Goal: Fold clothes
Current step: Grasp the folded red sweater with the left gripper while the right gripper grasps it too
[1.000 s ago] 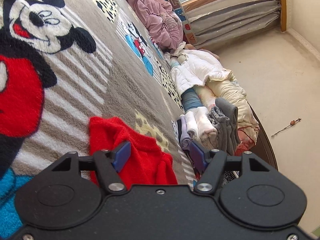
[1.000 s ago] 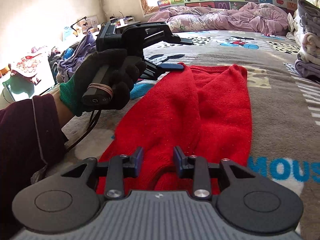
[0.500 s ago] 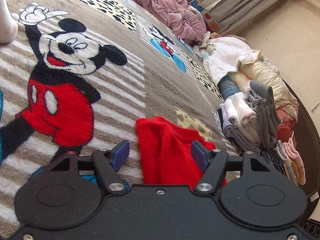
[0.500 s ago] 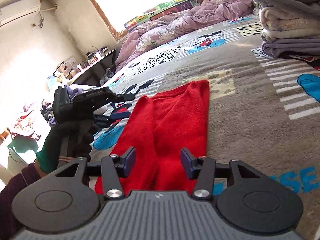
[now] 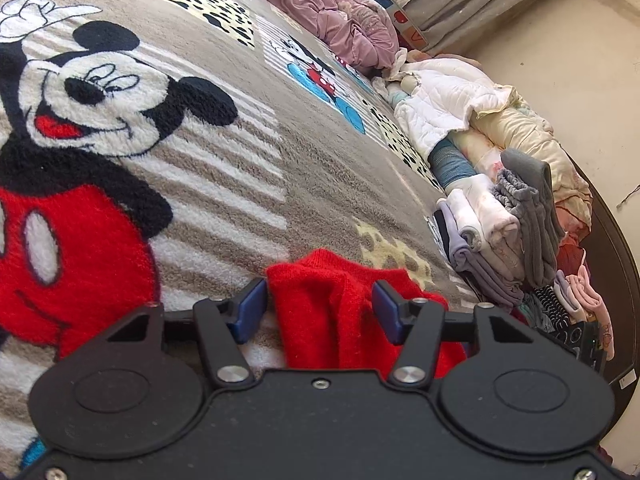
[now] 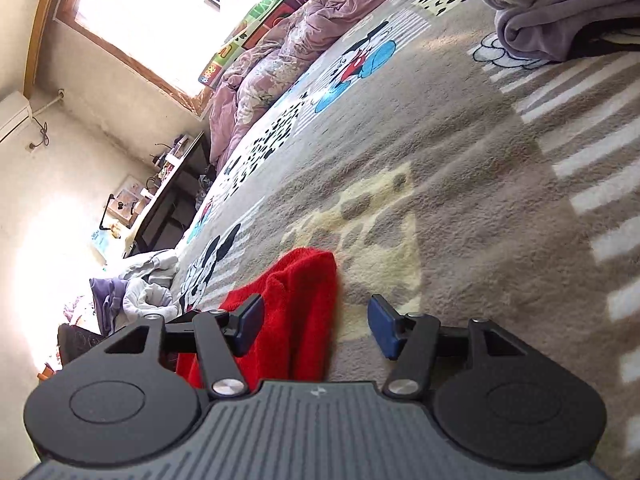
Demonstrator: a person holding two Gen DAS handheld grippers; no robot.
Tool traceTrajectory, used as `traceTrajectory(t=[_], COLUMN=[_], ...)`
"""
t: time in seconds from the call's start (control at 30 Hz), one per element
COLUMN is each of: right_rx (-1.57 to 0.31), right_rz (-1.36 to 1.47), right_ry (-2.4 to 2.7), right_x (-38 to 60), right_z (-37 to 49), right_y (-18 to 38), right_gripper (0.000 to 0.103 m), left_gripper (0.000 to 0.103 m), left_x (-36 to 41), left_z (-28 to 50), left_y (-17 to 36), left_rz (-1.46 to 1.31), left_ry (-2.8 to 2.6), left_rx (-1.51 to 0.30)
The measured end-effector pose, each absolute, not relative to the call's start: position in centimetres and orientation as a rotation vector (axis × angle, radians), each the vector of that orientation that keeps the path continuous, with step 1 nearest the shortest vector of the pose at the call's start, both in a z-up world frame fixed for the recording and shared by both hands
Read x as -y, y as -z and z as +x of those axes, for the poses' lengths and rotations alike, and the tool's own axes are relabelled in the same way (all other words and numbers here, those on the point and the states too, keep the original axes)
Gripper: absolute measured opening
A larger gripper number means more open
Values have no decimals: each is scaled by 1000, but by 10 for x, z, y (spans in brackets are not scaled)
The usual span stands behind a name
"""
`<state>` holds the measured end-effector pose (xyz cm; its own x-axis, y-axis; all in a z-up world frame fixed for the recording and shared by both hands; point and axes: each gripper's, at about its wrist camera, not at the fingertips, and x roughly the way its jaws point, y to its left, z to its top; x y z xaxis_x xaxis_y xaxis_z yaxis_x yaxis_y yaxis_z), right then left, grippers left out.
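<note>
A red knit garment lies on the grey Mickey Mouse blanket. In the left wrist view its far end sits between the fingers of my left gripper, which is open around it without pinching. In the right wrist view the same red garment has its far corner between the fingers of my right gripper, which is open too; the cloth lies nearer the left finger. Most of the garment is hidden under both gripper bodies.
A stack of folded clothes stands at the blanket's right edge, with a white jacket beyond it. A crumpled pink quilt lies at the far end by the window. Loose grey clothes lie at the left bed edge.
Both grippers have moved forward along the garment to its far end. The right gripper's jaws have opened wider. The left hand has gone out of the right wrist view.
</note>
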<state>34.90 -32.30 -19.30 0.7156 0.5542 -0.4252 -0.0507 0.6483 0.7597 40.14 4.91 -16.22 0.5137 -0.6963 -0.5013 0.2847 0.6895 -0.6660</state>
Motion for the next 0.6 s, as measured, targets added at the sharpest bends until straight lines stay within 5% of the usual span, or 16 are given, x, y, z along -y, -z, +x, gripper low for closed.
traceTrajectory(t=[0.17, 0.23, 0.37, 0.6], right_rx=[-735, -747, -778, -649], right_rz=[805, 763, 726, 656], right_ry=[-449, -476, -491, -480], right_x=[321, 315, 306, 303], right_z=[375, 383, 395, 370], right_y=[191, 189, 192, 161], right_gripper=[66, 66, 35, 22], left_gripper=[55, 47, 41, 25], left_x=[-46, -43, -40, -42], left_z=[403, 403, 403, 387], left_y=[162, 163, 163, 144], left_rz=[-552, -533, -512, -524], left_ry=[628, 607, 581, 585], left_rx=[-840, -837, -830, -745])
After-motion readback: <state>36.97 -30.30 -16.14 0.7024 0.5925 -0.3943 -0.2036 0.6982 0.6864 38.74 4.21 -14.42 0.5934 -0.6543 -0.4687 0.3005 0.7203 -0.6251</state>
